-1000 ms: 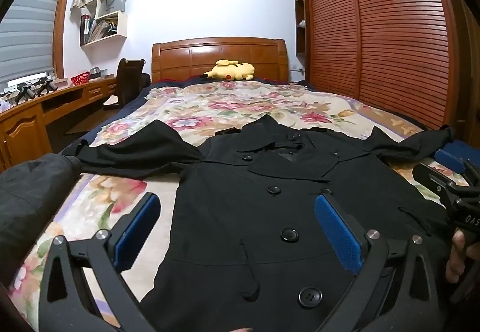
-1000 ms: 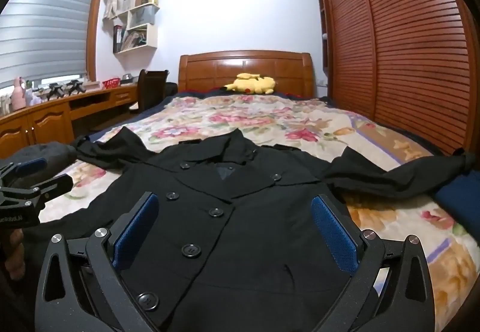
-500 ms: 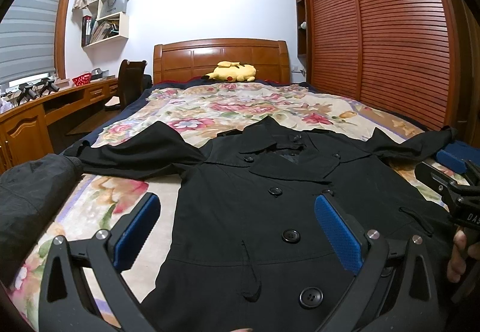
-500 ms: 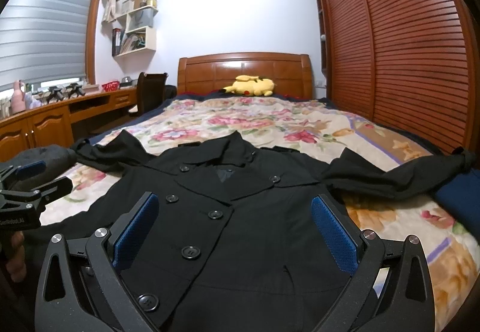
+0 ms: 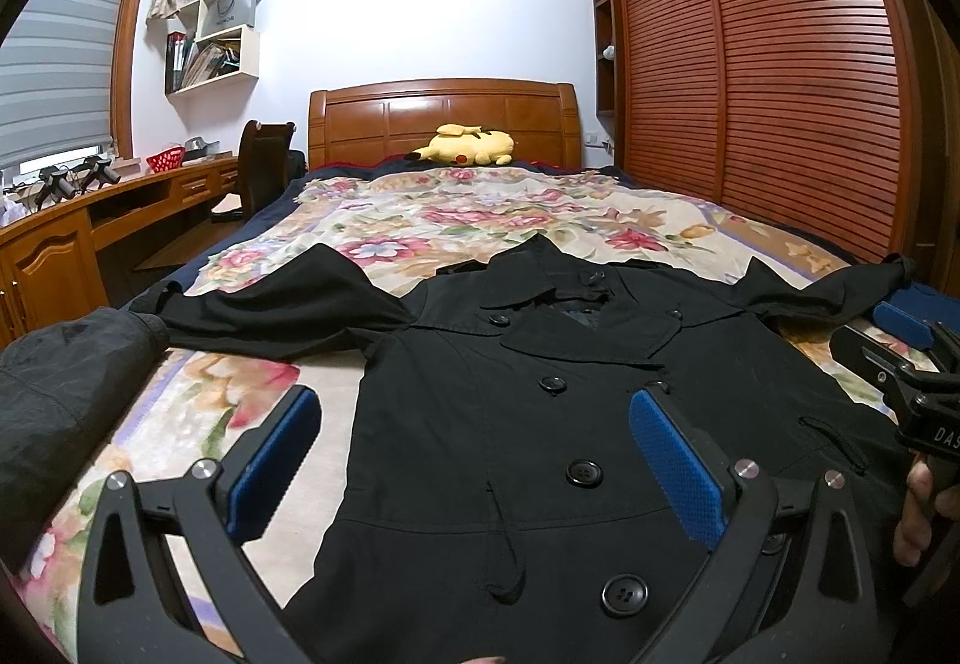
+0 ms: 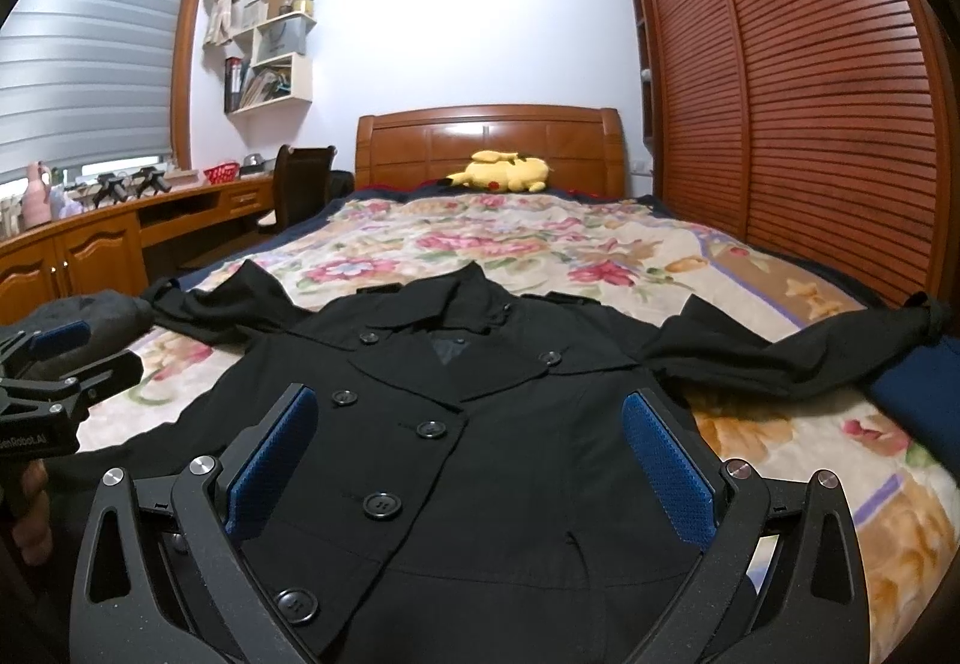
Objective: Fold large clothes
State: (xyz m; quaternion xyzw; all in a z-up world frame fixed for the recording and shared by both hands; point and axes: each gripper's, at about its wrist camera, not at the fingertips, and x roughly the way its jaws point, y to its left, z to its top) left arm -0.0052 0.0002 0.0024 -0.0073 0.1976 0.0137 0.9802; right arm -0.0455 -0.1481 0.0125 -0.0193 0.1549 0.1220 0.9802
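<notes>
Left wrist view: black coat (image 5: 540,424) flat on the bed (image 5: 480,208), collar far, hem near, sleeves (image 5: 270,304) out left and right. Left gripper (image 5: 474,466) and right gripper (image 6: 468,460) both wide open, empty, above the lower body; each sleeve lies outboard of its own gripper.

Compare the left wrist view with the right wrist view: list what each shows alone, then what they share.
Only the left wrist view: the left gripper head-on, open, and a grey garment filling the near left.
Only the right wrist view: the right gripper head-on, open, and a pink vase on the desk.
Both: the black coat spread on the floral bed, and the yellow plush.
</notes>
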